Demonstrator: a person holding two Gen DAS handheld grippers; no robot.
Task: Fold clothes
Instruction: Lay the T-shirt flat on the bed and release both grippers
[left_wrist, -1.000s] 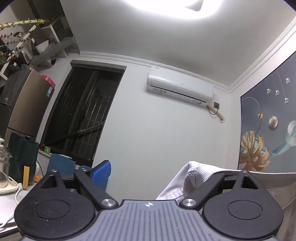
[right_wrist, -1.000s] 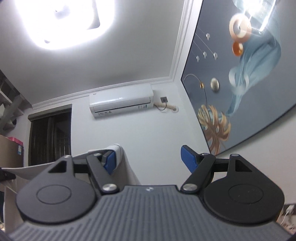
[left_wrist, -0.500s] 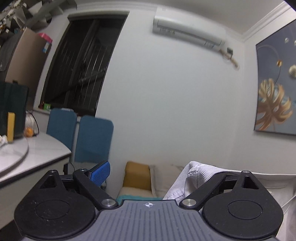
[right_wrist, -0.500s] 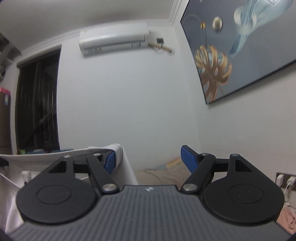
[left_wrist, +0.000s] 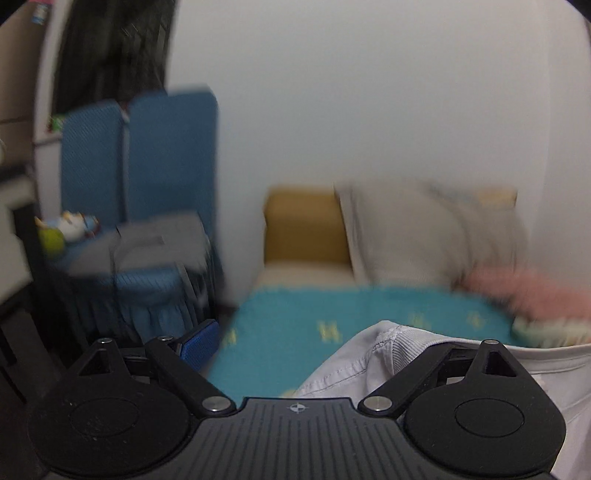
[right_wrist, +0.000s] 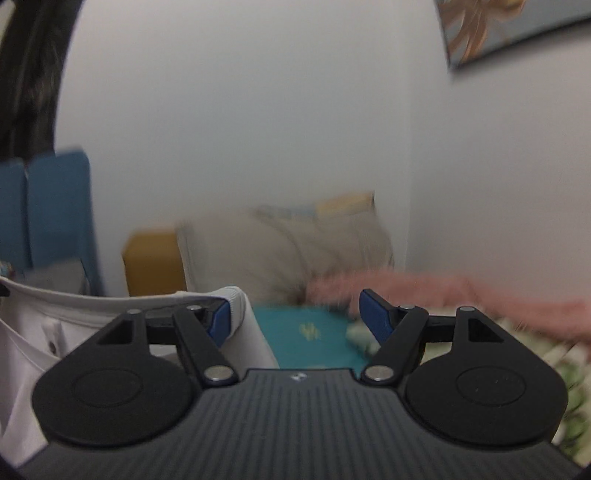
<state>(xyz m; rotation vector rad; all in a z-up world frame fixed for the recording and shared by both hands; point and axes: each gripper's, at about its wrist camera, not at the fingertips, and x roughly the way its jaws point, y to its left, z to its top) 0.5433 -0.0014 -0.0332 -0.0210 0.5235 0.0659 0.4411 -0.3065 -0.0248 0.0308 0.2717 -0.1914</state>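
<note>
A white garment with a ribbed collar hangs stretched between the two grippers. In the left wrist view it is draped over the right finger, hiding that finger's pad, while the left finger stands far apart and bare. My left gripper is open. In the right wrist view the garment wraps the left finger; the right finger is bare and wide apart. My right gripper is open, the cloth hooked on one finger.
A teal blanket with yellow marks covers a sofa below. A mustard cushion, a grey pillow and pink fluffy fabric lie behind. Blue chairs stand left, next to a table edge.
Both grippers have tilted down from the ceiling and wall to the sofa. The garment stays hung on the same fingers. The jaws have not changed their spread.
</note>
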